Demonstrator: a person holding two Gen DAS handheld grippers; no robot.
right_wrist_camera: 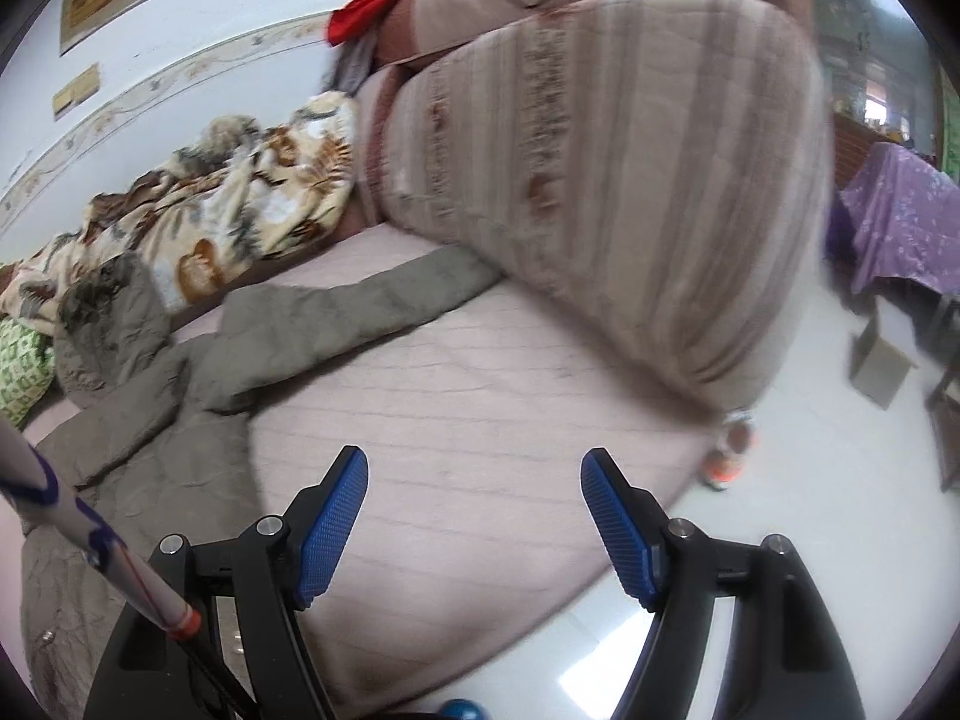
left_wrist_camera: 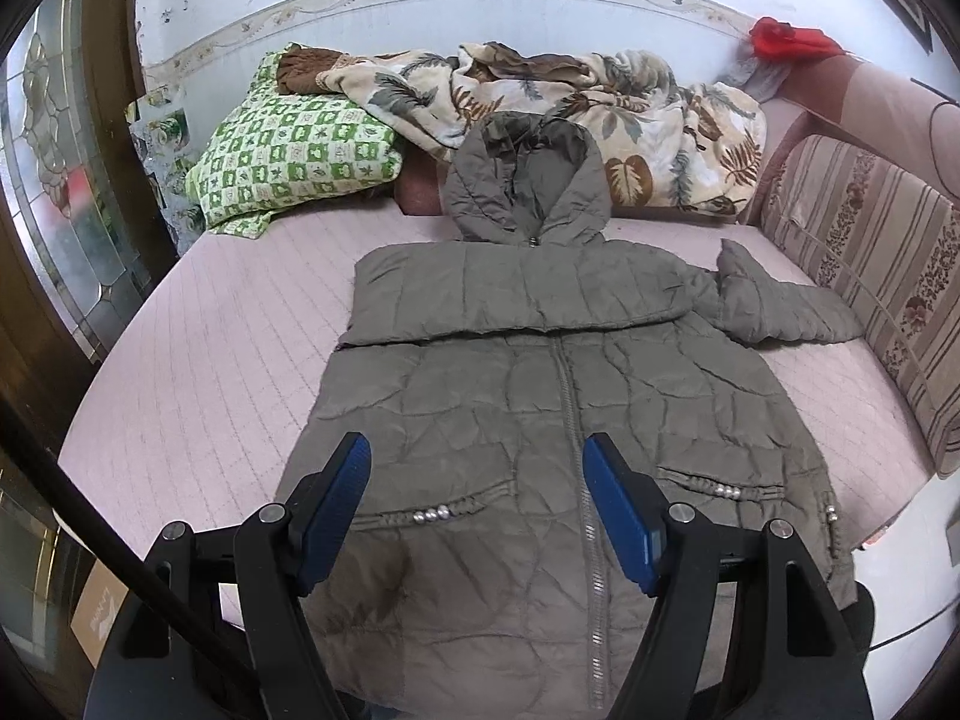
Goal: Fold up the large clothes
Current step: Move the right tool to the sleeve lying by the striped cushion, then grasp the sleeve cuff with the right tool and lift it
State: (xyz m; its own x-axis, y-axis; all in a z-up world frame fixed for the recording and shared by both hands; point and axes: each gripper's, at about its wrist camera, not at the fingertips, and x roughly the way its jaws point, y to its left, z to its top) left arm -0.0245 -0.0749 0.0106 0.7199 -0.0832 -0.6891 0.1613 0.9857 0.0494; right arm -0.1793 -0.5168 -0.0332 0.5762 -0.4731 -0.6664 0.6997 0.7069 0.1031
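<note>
The left gripper point(left_wrist_camera: 477, 516) hovers over the lower front of the jacket point(left_wrist_camera: 540, 396), its jaws wide with nothing between the ribbed blue pads. The right gripper point(right_wrist_camera: 474, 525) hangs over the bed's point(right_wrist_camera: 480, 420) edge, jaws also wide and empty. The jacket is one olive quilted puffer, zipped, lying front-up on the pink quilted bed. One sleeve is folded flat across the chest; the other sleeve point(left_wrist_camera: 780, 312) stretches towards the striped, floral-patterned cushion point(left_wrist_camera: 870, 276). Two gathered pockets point(left_wrist_camera: 432, 517) each carry three silver beads. Its hood point(left_wrist_camera: 528, 180) lies at the top. Beyond sit one green checked pillow point(left_wrist_camera: 288, 162), one leaf-print blanket point(left_wrist_camera: 600, 114) and a red cloth point(left_wrist_camera: 786, 39) against the white wall.
</note>
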